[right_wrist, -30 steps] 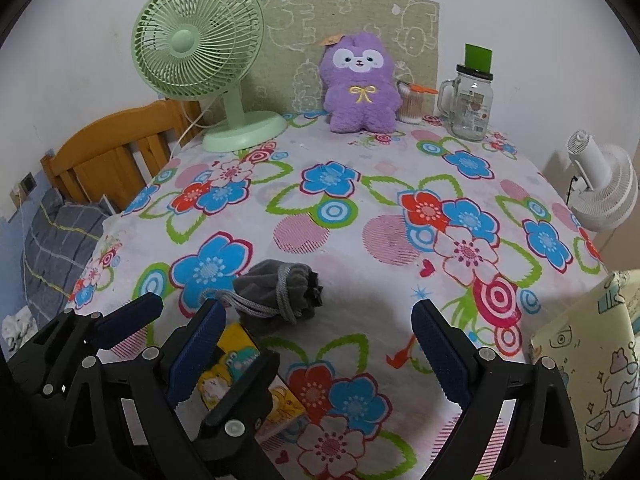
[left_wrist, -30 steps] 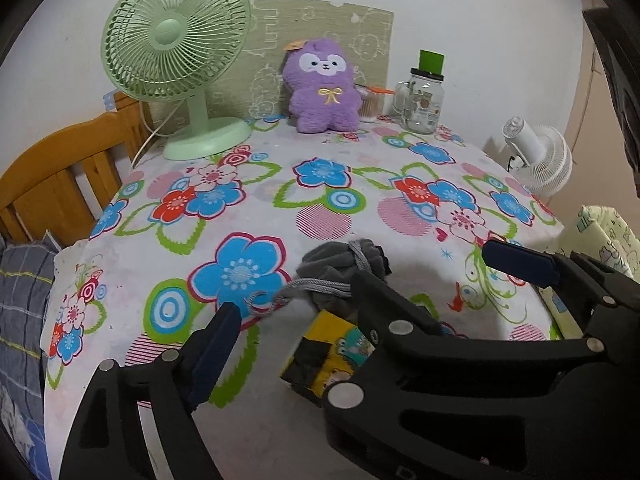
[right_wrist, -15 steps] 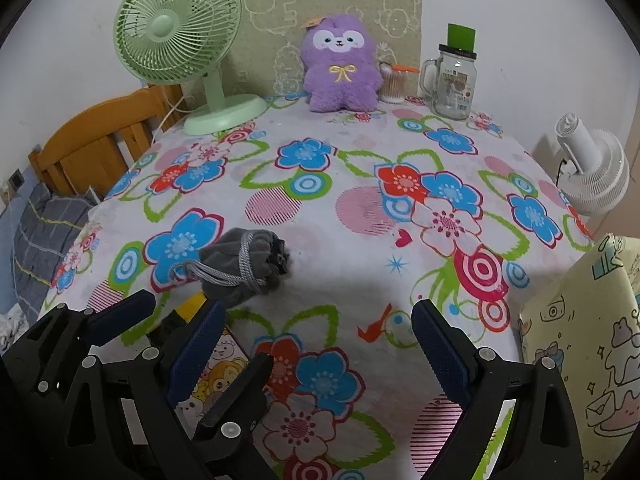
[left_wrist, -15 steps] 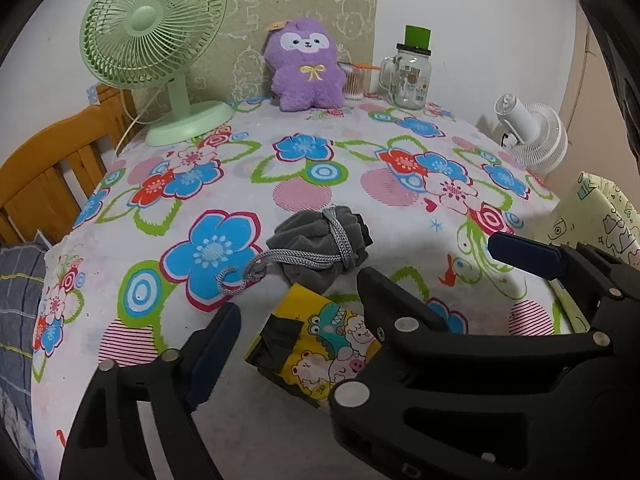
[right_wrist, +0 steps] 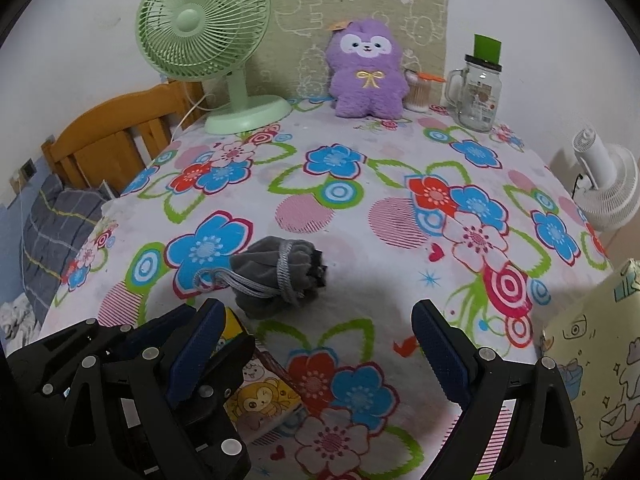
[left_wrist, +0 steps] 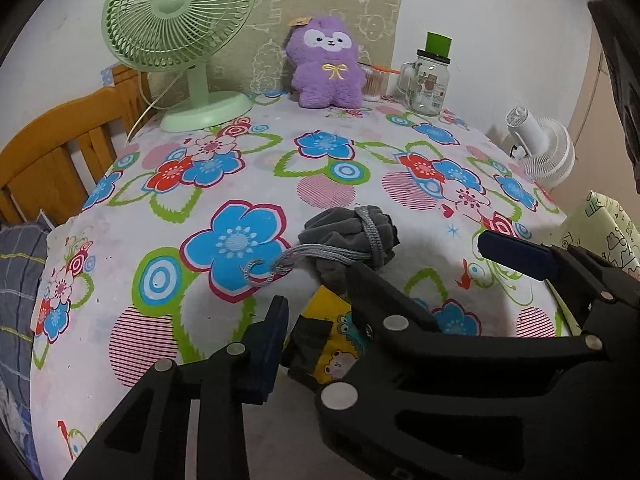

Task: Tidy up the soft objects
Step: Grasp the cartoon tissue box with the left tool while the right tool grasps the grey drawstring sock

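Table (right_wrist: 400, 312) holding one gray pouch (right_wrist: 276, 276), one cartoon-print packet (left_wrist: 332, 344), one purple plush (right_wrist: 366, 76) — left gripper (left_wrist: 304, 316) jaws narrowed around packet, contact unclear, right gripper (right_wrist: 316, 344) jaws wide.

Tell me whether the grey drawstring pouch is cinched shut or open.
Shut: the grey drawstring pouch lies on its side, its cord wrapped tight around the gathered neck, leaving only puckered folds at the mouth.

We see a tabletop (right_wrist: 400, 160) under a white cloth printed with bright flowers, pushed against a plain white wall (right_wrist: 520, 8). A beige cartoon-patterned panel (right_wrist: 304, 20) leans on that wall. An orange wooden slatted headboard (right_wrist: 112, 136) stands to the left, beside grey checked bedding (right_wrist: 56, 216).
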Tool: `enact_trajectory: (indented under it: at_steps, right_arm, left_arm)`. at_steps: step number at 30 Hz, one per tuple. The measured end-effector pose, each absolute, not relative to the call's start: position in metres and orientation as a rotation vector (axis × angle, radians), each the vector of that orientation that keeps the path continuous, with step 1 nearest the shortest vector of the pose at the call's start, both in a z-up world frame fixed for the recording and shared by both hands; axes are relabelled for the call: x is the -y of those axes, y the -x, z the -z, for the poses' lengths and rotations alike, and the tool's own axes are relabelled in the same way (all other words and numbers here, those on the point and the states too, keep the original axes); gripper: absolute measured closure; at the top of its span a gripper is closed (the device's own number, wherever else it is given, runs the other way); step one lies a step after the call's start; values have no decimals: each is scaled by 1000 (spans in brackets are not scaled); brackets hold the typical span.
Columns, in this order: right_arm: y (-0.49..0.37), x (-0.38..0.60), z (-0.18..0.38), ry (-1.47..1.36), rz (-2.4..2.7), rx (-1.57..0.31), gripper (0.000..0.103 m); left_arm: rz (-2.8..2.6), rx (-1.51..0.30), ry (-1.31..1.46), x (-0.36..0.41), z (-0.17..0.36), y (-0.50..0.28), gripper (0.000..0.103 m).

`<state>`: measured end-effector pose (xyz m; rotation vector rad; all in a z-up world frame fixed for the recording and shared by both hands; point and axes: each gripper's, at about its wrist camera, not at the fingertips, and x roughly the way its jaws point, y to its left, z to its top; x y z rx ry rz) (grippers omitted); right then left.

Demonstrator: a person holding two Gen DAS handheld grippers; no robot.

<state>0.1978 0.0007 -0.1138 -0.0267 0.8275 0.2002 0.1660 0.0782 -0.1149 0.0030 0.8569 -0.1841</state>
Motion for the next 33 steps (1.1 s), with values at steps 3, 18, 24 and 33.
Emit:
enact_trajectory:
  at_steps: [3, 18, 24, 33]
  right_arm:
    - [-199, -4, 114, 30, -207, -830, 7]
    - [-211, -24, 121, 49, -249, -843, 7]
    - [-224, -26, 125, 47, -227, -850, 7]
    - [-238, -28, 138, 28, -258, -920, 42]
  left_arm:
    - [173, -856, -1, -81, 115, -166, 63]
    - [73, -847, 5, -106, 117, -167, 58]
    - [69, -858, -4, -105, 118, -176, 57]
    - [81, -882, 16, -105, 125, -182, 49]
